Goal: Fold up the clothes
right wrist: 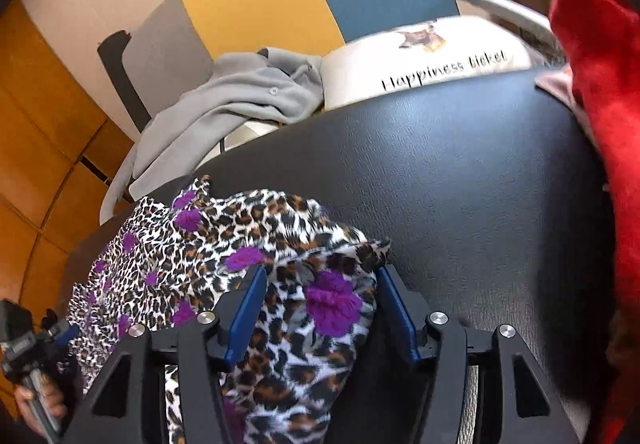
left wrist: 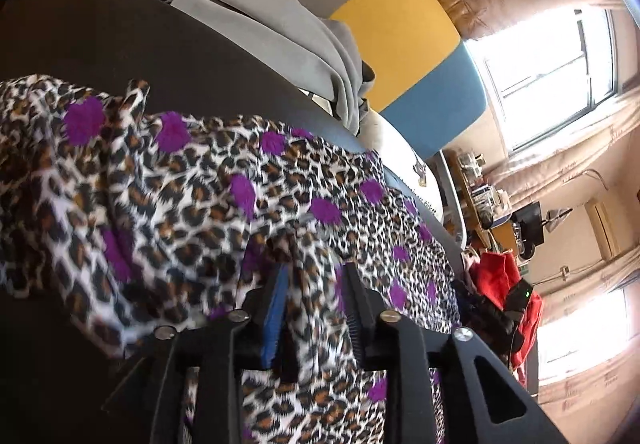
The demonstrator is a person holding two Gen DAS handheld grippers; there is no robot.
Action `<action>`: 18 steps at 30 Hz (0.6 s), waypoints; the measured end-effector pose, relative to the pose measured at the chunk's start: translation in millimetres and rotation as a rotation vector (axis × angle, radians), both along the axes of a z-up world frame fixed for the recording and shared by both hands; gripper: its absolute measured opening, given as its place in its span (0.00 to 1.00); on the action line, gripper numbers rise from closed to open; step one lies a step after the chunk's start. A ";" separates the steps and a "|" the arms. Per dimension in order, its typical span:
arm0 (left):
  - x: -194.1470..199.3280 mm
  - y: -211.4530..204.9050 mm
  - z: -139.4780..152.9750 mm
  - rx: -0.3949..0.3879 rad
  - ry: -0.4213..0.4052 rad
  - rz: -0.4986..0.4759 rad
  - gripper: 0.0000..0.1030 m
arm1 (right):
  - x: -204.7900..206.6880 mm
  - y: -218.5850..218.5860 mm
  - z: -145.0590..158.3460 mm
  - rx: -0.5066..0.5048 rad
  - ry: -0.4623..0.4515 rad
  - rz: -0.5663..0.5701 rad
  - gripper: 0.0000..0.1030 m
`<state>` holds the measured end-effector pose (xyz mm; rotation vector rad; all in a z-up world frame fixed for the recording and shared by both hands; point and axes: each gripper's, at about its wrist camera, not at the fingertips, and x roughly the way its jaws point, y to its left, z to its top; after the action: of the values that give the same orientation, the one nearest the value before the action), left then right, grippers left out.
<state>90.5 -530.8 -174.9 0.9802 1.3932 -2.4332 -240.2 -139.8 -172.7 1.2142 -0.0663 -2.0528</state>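
Observation:
A leopard-print garment with purple spots [left wrist: 180,184] lies crumpled on a black padded surface [left wrist: 120,44]. My left gripper [left wrist: 316,276] sits low over it, its fingers apart, and a raised fold of the fabric runs up between them without being pinched. In the right wrist view the same garment [right wrist: 208,244] ends in a bunched edge on the black surface [right wrist: 460,184]. My right gripper [right wrist: 322,280] straddles that edge with its blue pads wide apart. The cloth fills most of the gap, and a dark slit shows beside the right pad.
A grey garment [right wrist: 224,104] is heaped behind the black surface beside a white pillow [right wrist: 420,56] with printed lettering. A red garment [right wrist: 592,84] lies along the right edge. A hand [right wrist: 40,400] grips a tool at the lower left. Colour-panelled boards stand behind.

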 end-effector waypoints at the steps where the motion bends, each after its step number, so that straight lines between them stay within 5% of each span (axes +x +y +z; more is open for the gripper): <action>1: -6.2 -0.1 -2.1 0.011 -0.009 -0.014 0.28 | 0.7 -0.6 -0.4 -0.004 -0.001 0.004 0.58; 4: -27.8 5.1 -6.3 0.019 -0.035 -0.078 0.29 | 0.7 -1.7 0.2 0.000 0.006 0.026 0.48; 6: -40.6 12.8 -6.5 -0.016 -0.067 -0.112 0.27 | -1.0 -3.8 -1.0 0.010 0.008 0.040 0.17; 7: -45.5 16.8 -5.4 -0.046 -0.085 -0.120 0.13 | -1.8 -4.4 -2.2 0.013 0.009 0.046 0.11; 8: -44.0 21.3 0.6 -0.095 -0.076 -0.112 0.03 | -2.0 -4.4 -3.0 0.014 0.013 0.050 0.10; 13: -24.1 33.9 29.9 -0.292 -0.037 -0.035 0.03 | 4.7 8.7 18.2 -0.063 0.111 -0.006 0.08; 15: -24.2 29.2 25.6 -0.320 -0.093 -0.016 0.03 | 3.4 13.9 21.4 -0.061 0.140 -0.040 0.08; 18: -19.9 14.2 6.9 -0.255 -0.163 0.035 0.05 | -6.9 11.6 8.4 -0.037 0.098 -0.061 0.11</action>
<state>70.6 -516.6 -168.0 1.0529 1.0101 -2.3698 -247.1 -128.2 -164.3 1.0993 -0.0954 -2.1519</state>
